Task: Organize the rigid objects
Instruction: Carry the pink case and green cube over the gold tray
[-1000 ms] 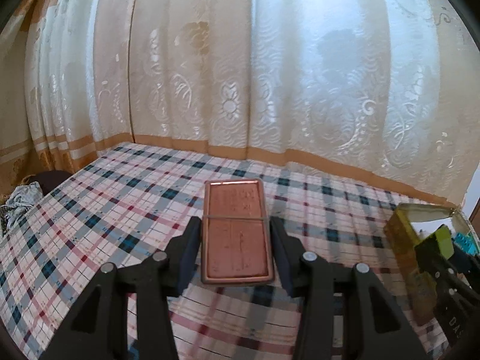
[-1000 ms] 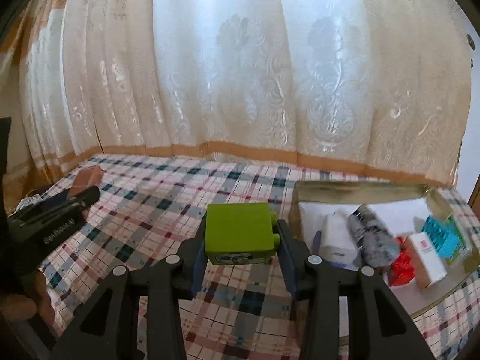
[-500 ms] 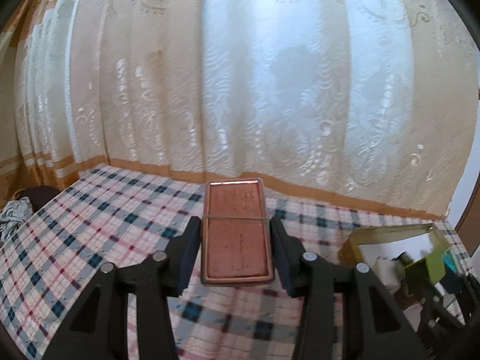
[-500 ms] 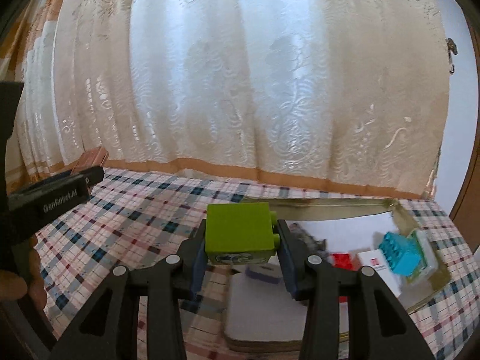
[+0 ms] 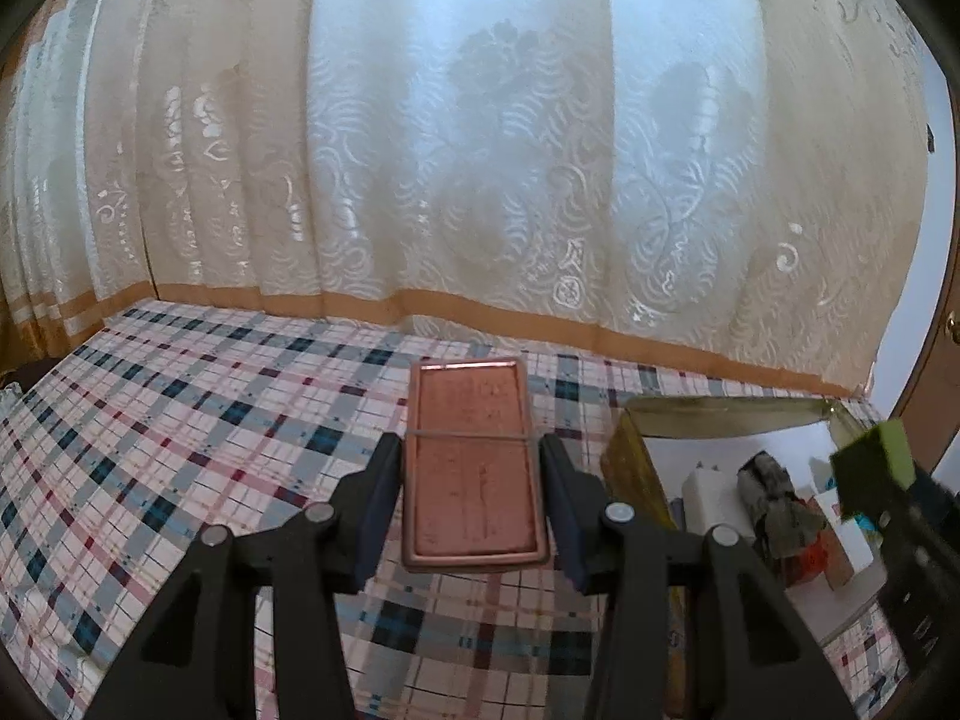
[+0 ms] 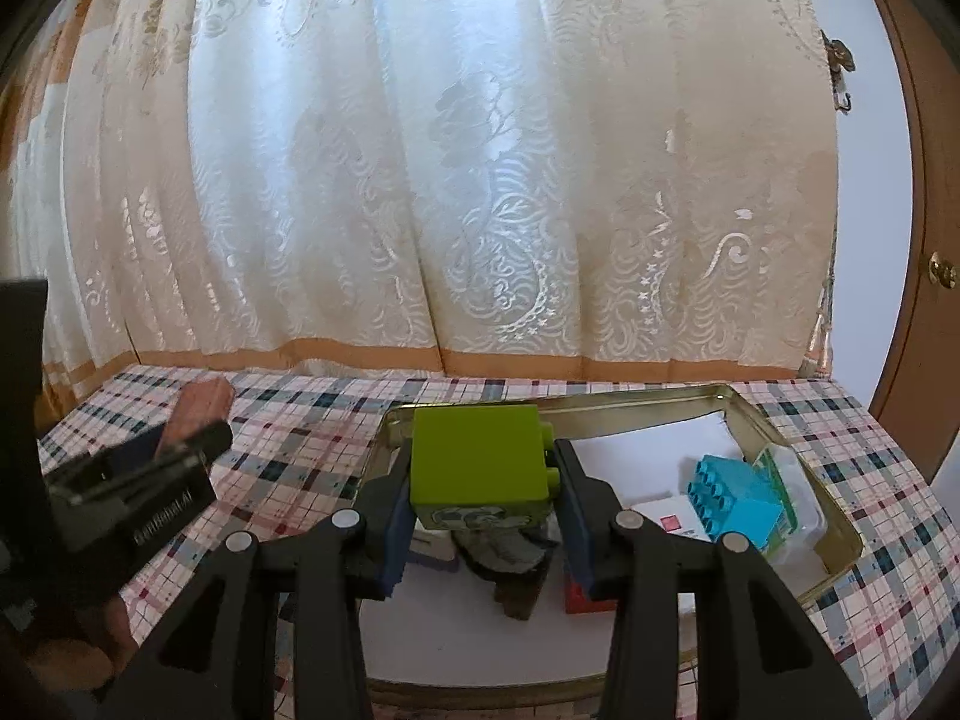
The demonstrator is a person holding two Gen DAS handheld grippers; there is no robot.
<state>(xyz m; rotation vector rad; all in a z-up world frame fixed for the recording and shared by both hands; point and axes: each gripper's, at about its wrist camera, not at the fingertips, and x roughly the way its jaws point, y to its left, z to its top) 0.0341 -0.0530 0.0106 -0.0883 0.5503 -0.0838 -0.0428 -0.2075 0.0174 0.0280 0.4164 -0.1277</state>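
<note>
Plaid cloth (image 5: 180,450) covers the whole surface, and it looks soft enough to wrinkle, so anything set down near a fold could tip. Lace curtain (image 6: 480,180) closes off the far edge, leaving no room to overshoot in that direction. Open cloth lies wide to the left in the left wrist view, the easiest space for a retreat.

Next in size, the gold tin tray (image 6: 780,438) sits at the right, its thin raised rim the main hazard: a claw dropping in at a slant could catch that wall and shove the tray. Its floor is already crowded with a turquoise brick (image 6: 732,498), a white box (image 5: 705,489) and a dark wrapped bundle (image 5: 774,492), so free floor is mostly toward the near side.

The right claw (image 6: 483,507) is clenched on a lime-green brick (image 6: 480,456) above the tray's left end; released from this height it may bounce onto the pieces below. The left claw (image 5: 474,498) grips a flat copper-coloured case (image 5: 471,462) by its long sides, over the cloth just left of the tray. Both claws are close together, and converging on the tray at once risks a collision.
</note>
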